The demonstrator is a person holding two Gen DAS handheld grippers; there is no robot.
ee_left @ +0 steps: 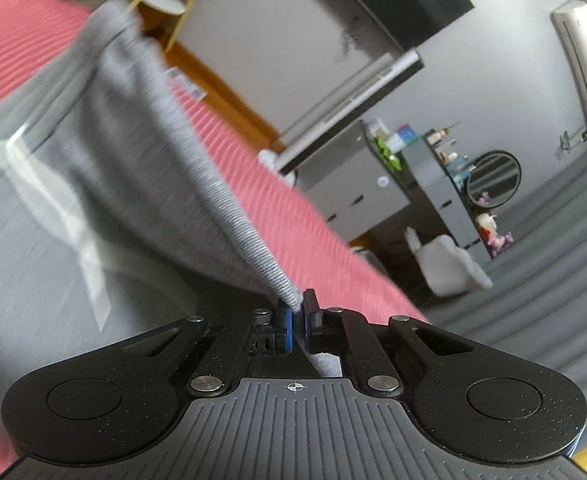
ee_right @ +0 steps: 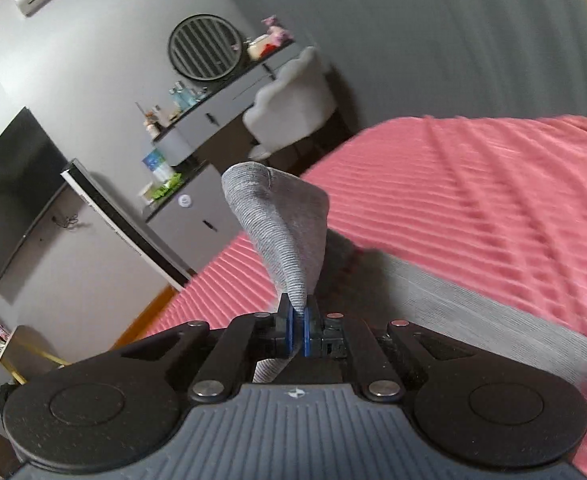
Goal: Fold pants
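Note:
Grey pants [ee_left: 125,152] hang lifted over a pink ribbed bedspread [ee_left: 293,216]. My left gripper [ee_left: 299,320] is shut on a ribbed edge of the pants; the cloth stretches up and to the left from it, with a white drawstring [ee_left: 53,200] hanging across it. My right gripper [ee_right: 299,332] is shut on another ribbed part of the pants [ee_right: 285,224], which stands up above the jaws. More grey cloth [ee_right: 473,312] lies to its right on the bedspread [ee_right: 493,200].
The far bed edge drops to a wooden floor [ee_left: 221,92]. Beyond stand a grey dresser [ee_right: 197,220], a wall TV [ee_right: 9,192], a round mirror [ee_right: 205,48], a white chair [ee_right: 289,100] and a dark grey curtain [ee_right: 453,32].

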